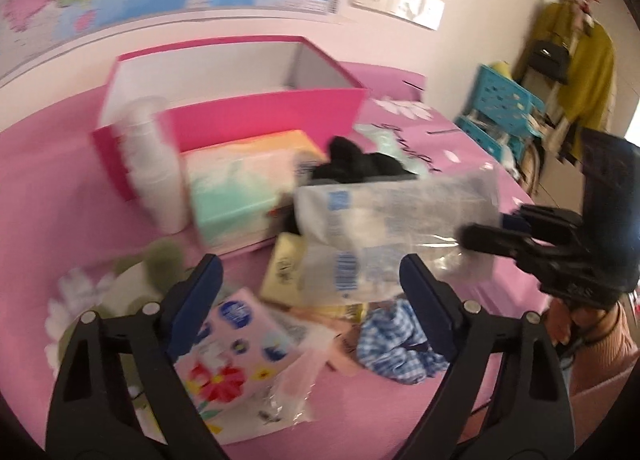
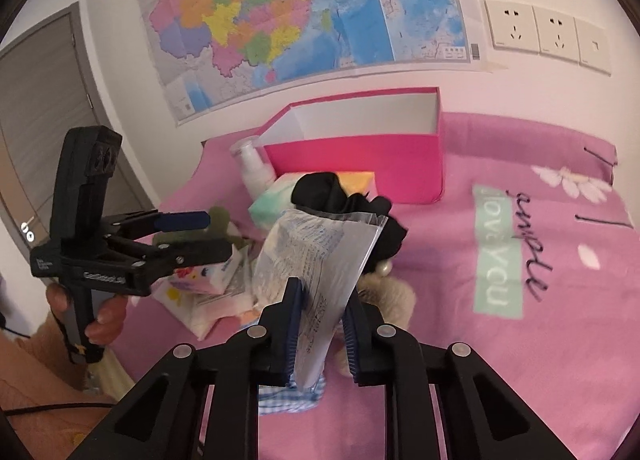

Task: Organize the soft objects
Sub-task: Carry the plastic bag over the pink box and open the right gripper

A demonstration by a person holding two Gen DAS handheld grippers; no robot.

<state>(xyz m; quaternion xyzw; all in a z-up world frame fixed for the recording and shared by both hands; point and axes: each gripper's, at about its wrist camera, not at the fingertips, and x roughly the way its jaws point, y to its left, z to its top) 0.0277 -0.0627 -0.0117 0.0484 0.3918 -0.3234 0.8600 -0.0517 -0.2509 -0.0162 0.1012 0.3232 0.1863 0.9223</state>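
My right gripper (image 2: 320, 324) is shut on a clear plastic packet (image 2: 320, 260) with blue print and holds it above the pile; it also shows in the left wrist view (image 1: 392, 216), with the right gripper (image 1: 476, 238) at its right end. My left gripper (image 1: 312, 292) is open and empty over the pile; it also shows in the right wrist view (image 2: 200, 236). An open pink box (image 1: 256, 120) stands behind. A black cloth (image 1: 360, 164), a blue checked scrunchie (image 1: 396, 340), a floral tissue pack (image 1: 228, 356) and a pastel tissue pack (image 1: 236, 188) lie on the pink bedspread (image 2: 520, 340).
A white pump bottle (image 1: 152, 164) stands left of the pink box. A green and white soft item (image 1: 120, 288) lies at the left. A beige fuzzy item (image 2: 392, 296) lies under the packet. A blue crate (image 1: 504, 104) and hanging clothes stand at the far right. A map (image 2: 304, 16) covers the wall.
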